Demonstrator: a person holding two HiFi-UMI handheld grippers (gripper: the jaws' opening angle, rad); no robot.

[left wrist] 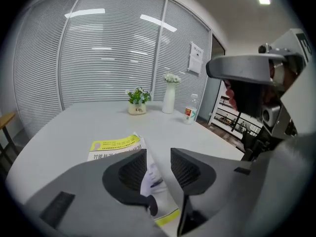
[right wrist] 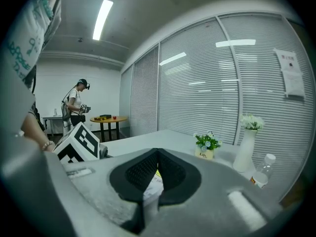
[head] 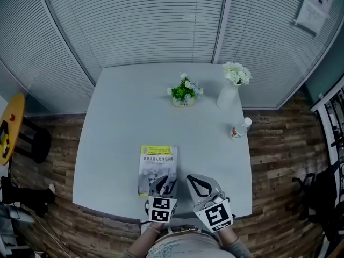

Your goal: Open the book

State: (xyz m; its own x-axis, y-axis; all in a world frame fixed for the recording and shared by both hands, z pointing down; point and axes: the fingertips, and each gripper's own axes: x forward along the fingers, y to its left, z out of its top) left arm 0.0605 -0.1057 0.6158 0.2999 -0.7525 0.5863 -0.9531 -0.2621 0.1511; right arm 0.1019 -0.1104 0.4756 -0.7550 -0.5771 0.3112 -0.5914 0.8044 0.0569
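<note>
Head cam: high over the near edge of the surface (head: 118,122), looking steeply down. Blinds (head: 134,26) at 12 o'clock, left gripper (head: 163,183) and right gripper (head: 194,179) at 6 o'clock. The whole surface is in frame, from far off.

Left gripper cam: low and close over the book (left wrist: 114,144), facing along its fingers (left wrist: 131,174) toward the blinds. Plant (left wrist: 137,100), vase (left wrist: 170,98) and bottle (left wrist: 190,113) lie far off near 12 o'clock.

Right gripper cam: low, near level. The left gripper's cube (right wrist: 79,143) is at 9 o'clock; plant, vase and bottle at 3–4 o'clock.

Shared by all three: book, plant, vase, bottle, blinds.
</note>
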